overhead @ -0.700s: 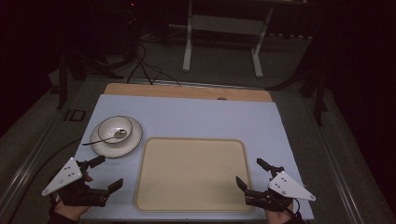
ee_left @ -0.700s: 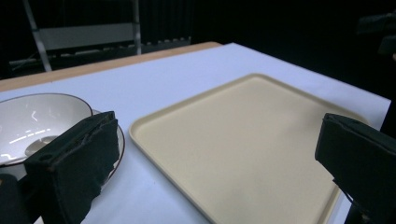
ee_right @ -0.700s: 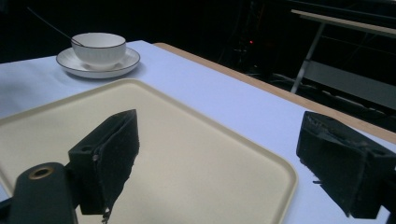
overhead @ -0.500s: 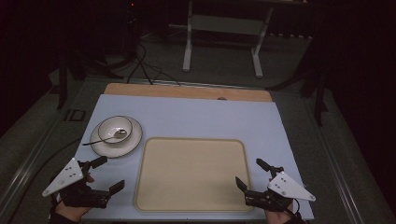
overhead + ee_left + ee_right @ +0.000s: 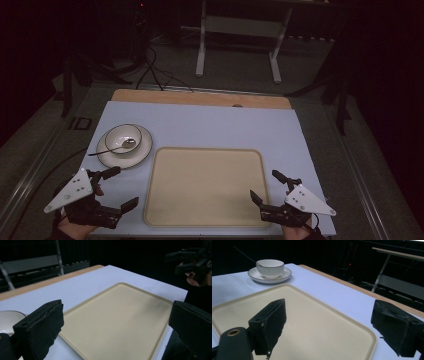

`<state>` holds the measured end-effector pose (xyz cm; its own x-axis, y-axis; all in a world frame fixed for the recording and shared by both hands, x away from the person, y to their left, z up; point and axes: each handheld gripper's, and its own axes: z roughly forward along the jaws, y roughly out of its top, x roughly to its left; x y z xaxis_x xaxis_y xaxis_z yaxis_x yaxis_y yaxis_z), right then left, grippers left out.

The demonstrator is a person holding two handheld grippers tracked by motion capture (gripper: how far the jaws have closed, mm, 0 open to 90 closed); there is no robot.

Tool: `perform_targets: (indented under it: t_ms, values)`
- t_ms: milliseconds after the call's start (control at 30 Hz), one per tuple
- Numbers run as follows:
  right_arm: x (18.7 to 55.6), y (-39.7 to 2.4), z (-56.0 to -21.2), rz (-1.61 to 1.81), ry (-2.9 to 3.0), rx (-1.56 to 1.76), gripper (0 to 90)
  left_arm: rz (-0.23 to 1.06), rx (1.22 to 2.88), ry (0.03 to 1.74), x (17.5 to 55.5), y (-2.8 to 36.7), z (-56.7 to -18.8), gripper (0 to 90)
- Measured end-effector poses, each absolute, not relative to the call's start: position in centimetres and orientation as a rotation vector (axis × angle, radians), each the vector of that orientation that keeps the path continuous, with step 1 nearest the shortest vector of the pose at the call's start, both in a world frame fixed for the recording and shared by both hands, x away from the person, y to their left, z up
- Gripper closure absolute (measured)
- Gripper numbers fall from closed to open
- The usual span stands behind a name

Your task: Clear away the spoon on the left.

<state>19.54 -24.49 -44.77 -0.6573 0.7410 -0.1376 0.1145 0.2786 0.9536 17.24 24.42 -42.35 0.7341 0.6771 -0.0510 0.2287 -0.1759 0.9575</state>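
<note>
The tray (image 5: 205, 186) lies flat on the pale blue sheet (image 5: 200, 125) that covers the table, near the front edge & roughly centred btwn the 2 hands. It's beige, w/ rounded corners and a low raised rim, and nothing lies on it.

The left gripper (image 5: 116, 189) sits at the front left corner, just off the tray's left edge. Its 2 black jaws stand wide apart w/ nothing btwn them (the left gripper view looks straight across the bare tray through the gap). The right gripper (image 5: 272, 186) sits at the front right, its jaws spread wide too, 1 over the tray's right front corner area and 1 just outside the rim. Nothing held there either. From above I can't tell if the jaws touch the tray or hang just over it.

Behind the left gripper, well apart from the right one, a white saucer (image 5: 111, 157) sits just beside the tray's back left corner. A white bowl (image 5: 123, 138) w/ a dark rim stands upright on it. A spoon (image 5: 112, 148) rests in the bowl, handle sticking out over the saucer's left side.
</note>
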Motion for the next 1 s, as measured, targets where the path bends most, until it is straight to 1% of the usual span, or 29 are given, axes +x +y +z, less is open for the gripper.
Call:
perform_targets:
  t_ms: [100,233,367,500,700,1000]
  values:
    - [19.5,-24.3,-44.8,1.399,1.976,0.761,13.0,0.504,1.761,0.738,17.5,24.9,-41.2,0.4]
    - [19.5,-24.2,-44.8,1.398,1.978,0.759,13.0,0.558,1.740,0.771,18.2,26.0,-39.4,0.8]
    - [19.4,-24.1,-44.8,1.401,1.980,0.752,13.0,0.595,1.723,0.835,19.2,27.1,-37.9,1.7]
    - [19.4,-24.1,-44.8,1.402,1.981,0.745,13.0,0.627,1.697,0.909,20.1,28.1,-37.2,1.8]
    - [19.4,-24.1,-44.8,1.406,1.983,0.745,13.0,0.618,1.673,1.021,21.2,29.1,-38.1,3.6]
    - [19.4,-24.0,-44.8,1.402,1.989,0.746,13.0,0.612,1.633,1.223,22.5,31.1,-41.2,8.5]
